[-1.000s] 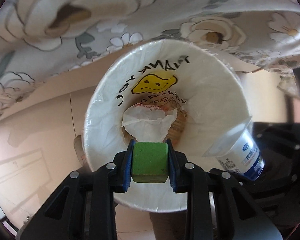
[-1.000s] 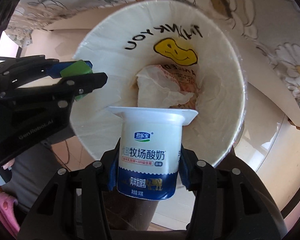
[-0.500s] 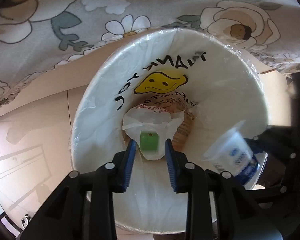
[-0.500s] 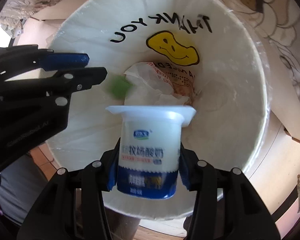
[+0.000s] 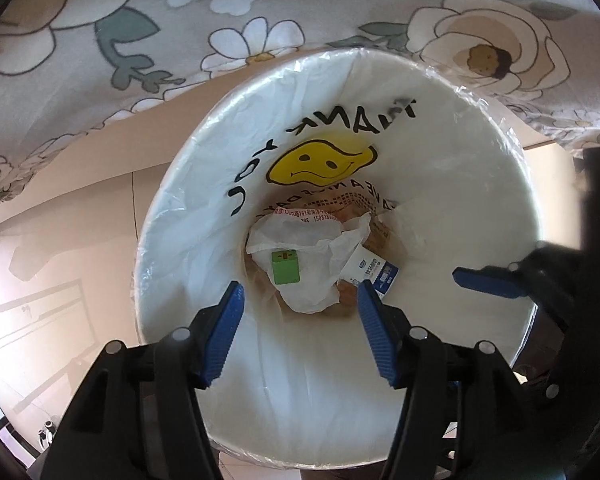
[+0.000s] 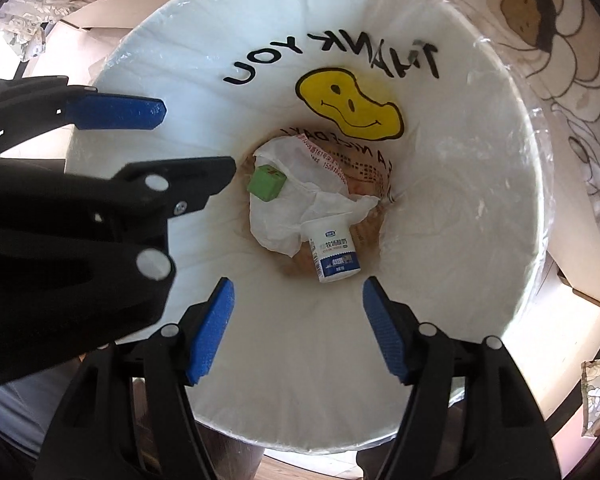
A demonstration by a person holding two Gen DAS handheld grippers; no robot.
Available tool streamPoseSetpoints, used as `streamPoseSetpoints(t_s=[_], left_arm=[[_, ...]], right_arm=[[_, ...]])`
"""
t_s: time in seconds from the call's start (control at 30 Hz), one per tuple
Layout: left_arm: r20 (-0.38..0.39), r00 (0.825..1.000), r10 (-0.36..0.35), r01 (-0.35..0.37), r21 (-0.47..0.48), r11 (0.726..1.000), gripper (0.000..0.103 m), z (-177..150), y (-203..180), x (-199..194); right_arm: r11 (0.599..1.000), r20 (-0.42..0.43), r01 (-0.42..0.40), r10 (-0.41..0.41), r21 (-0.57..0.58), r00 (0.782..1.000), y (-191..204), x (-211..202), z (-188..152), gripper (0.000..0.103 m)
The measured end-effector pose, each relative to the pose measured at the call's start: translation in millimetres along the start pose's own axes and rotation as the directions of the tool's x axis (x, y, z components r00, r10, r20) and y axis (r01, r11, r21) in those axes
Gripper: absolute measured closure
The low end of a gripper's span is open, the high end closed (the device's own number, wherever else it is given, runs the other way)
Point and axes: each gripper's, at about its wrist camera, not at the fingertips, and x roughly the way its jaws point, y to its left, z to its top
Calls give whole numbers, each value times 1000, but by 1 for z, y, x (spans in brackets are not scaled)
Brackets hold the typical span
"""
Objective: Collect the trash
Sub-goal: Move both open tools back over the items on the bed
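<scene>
Dropped yogurt cup (image 5: 374, 270) (half hidden) in bin (image 5: 480, 184).

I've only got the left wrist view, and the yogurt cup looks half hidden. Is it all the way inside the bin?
Observer: Yes. The right wrist view shows the whole yogurt cup lying on its side at the bottom of the bin, next to the crumpled white bag.
Operator: Is the right tool clear of it?
Observer: Yes. The right tool has just been opening; both its fingers stand apart above the cup with nothing between them.
</scene>
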Motion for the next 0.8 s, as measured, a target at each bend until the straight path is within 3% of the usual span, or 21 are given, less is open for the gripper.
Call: streamPoseSetpoints(t_s=[0.37, 0.67, 0.8], left_arm=[[12, 1000, 10, -10, -5, 1000, 42, -10, 3, -17], [96, 995, -5, 6, -15, 1000, 42, -32, 10, -79], [136, 990, 34, -34, -2, 999, 40, -43, 7, -115]], right_arm=[[999, 35, 22, -23, 27, 999, -6, -21, -11, 36], [999, 86, 41, -42, 10, 995, 3, -61, -35, 36], [997, 121, 74, -73, -6, 990, 7, -89, -49, 36]])
